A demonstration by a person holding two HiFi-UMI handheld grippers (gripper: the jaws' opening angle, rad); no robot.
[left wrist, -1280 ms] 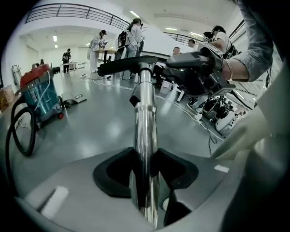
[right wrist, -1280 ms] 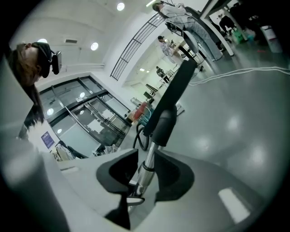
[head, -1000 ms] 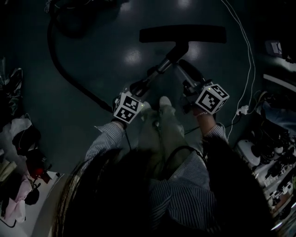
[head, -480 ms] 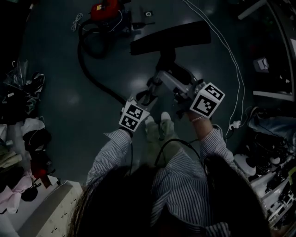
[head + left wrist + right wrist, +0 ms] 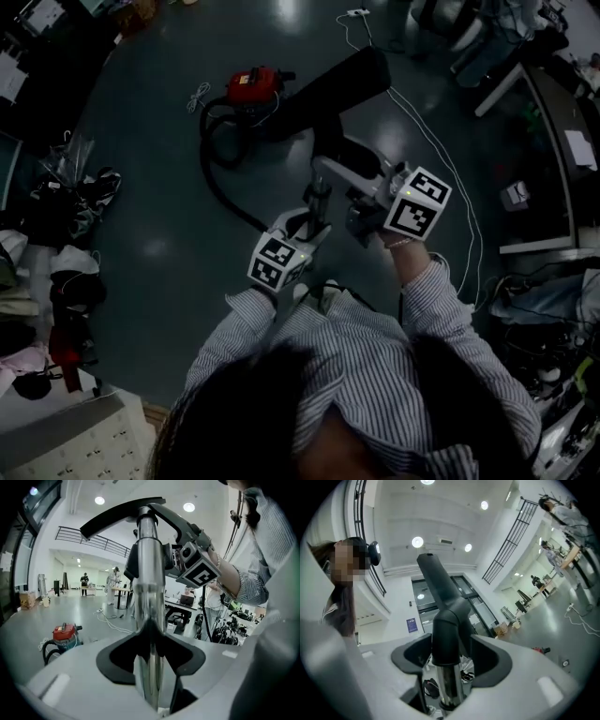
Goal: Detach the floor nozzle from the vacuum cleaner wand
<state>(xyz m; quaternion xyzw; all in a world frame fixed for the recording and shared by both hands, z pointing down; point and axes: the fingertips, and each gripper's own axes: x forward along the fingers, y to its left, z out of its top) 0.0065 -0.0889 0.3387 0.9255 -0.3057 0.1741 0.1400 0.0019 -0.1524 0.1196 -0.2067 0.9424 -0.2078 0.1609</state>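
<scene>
Both tongs have risen, lifting the floor nozzle [image 5: 337, 84] off the floor [image 5: 169, 216], still on the wand [image 5: 149, 573]; my left gripper [image 5: 151, 653] pinches that wand; my right gripper [image 5: 449, 660], jaws just widened then nipped in, clasps the black neck [image 5: 447, 630], so I judge the pull-apart comes next.

Count: one floor nozzle [image 5: 328, 86], one wand [image 5: 147, 573], one red vacuum canister [image 5: 255, 84], one black hose [image 5: 221, 187], two tongs (left tongs [image 5: 150, 656], right tongs [image 5: 446, 663]), two marker cubes [image 5: 278, 261], one long white cable [image 5: 441, 150]
</scene>
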